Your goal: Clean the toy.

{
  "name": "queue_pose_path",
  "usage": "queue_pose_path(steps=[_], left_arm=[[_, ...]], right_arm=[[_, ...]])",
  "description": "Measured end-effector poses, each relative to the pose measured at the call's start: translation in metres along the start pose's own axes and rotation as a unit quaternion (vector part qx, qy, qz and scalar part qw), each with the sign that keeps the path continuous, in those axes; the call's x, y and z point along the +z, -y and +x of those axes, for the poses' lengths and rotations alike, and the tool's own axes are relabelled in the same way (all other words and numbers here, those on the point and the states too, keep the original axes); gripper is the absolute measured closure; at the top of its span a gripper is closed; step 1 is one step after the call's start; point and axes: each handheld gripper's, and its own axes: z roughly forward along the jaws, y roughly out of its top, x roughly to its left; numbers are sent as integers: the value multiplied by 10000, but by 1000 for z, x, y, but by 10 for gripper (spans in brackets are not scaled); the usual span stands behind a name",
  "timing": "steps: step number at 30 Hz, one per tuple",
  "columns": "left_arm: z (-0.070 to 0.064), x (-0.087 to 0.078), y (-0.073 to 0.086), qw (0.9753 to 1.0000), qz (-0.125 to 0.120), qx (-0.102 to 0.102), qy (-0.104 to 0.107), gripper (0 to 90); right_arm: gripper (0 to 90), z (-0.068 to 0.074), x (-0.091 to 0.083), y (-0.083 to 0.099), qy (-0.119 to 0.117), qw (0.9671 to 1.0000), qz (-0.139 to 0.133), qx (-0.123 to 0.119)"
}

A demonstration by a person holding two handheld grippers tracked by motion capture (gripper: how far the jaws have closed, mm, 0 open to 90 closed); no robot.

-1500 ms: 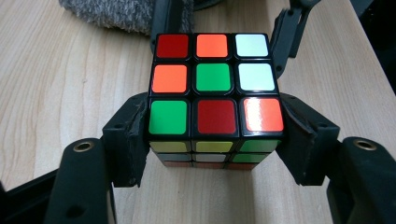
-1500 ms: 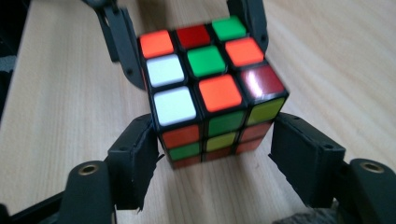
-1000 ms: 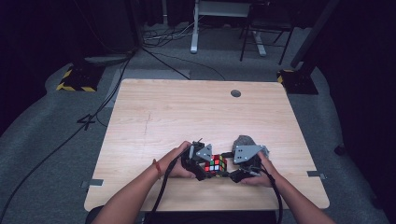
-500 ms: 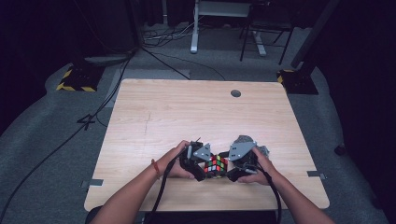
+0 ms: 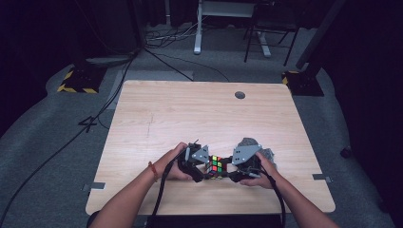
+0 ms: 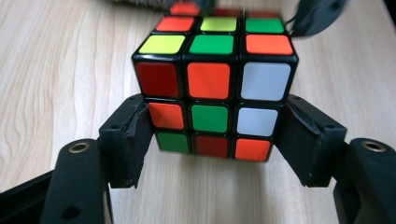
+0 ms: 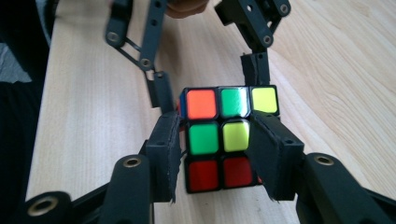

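both grippers seemingly clamp cube (image 6: 212, 88)

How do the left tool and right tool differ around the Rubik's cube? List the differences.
1. The left tool comes at the Rubik's cube from the person's left, the right tool from the right.
2. The left tool's jaws flank the cube's full width; the right tool's right jaw covers part of the cube's face.
Shared: both sit low around the same cube.

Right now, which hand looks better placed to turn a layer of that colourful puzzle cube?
Probably the right hand-held gripper: its jaws sit across the near layer of the multicoloured plastic puzzle cube. The left hand-held gripper flanks the cube's lower rows, steadying it.
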Motion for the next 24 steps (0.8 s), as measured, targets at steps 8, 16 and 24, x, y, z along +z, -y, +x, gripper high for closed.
queue_pose_path(steps=[8,16,24], left_arm=[[1,1,5,9999,107,-73,-13,334],[1,-1,9,9995,31,-314,50,219],[-5,1,1,9994,-122,-335,-11,161]], right_arm=[[464,-4,-17,11,144,9995,-184,230],[419,-21,-62,32,956,9929,-332,618],[361,-39,-83,50,1583,9828,236,923]])
